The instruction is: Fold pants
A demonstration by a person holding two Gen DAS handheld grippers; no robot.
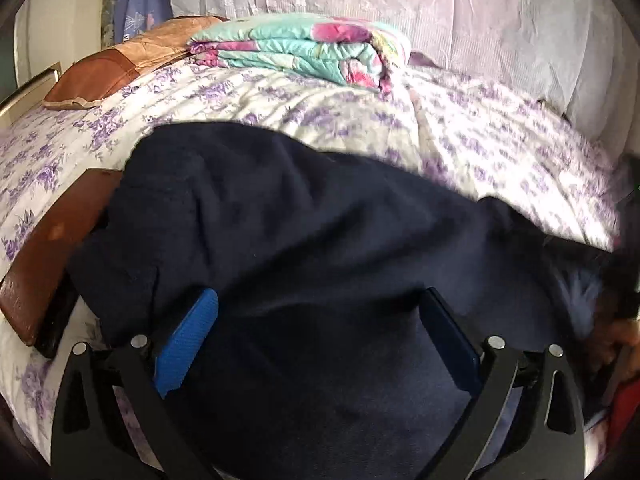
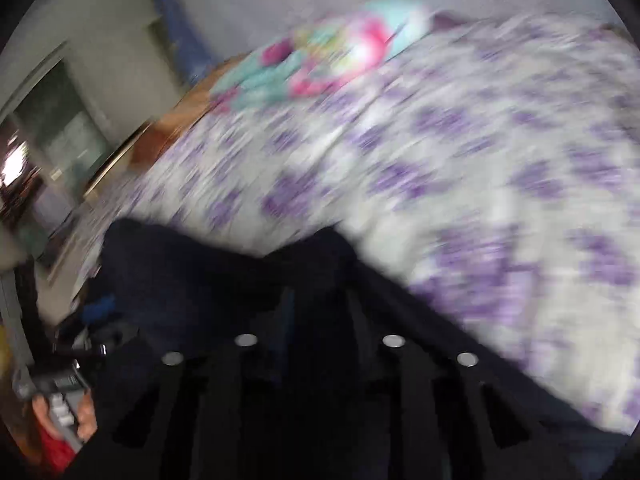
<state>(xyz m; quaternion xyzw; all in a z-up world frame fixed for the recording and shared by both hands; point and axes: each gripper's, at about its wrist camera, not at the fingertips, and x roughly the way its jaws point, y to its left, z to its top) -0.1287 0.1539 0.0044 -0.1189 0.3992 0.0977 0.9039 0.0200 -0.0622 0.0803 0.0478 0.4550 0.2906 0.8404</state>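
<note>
Navy pants (image 1: 304,232) lie bunched between the left tongs' (image 1: 320,340) spread blades.

- Heavily blurred view: dark navy pants (image 2: 224,264) lie on the purple-flowered bed (image 2: 460,152).
- The right tongs (image 2: 320,300) are lost in dark cloth.
- A folded colourful quilt (image 2: 316,64) sits beyond.
</note>
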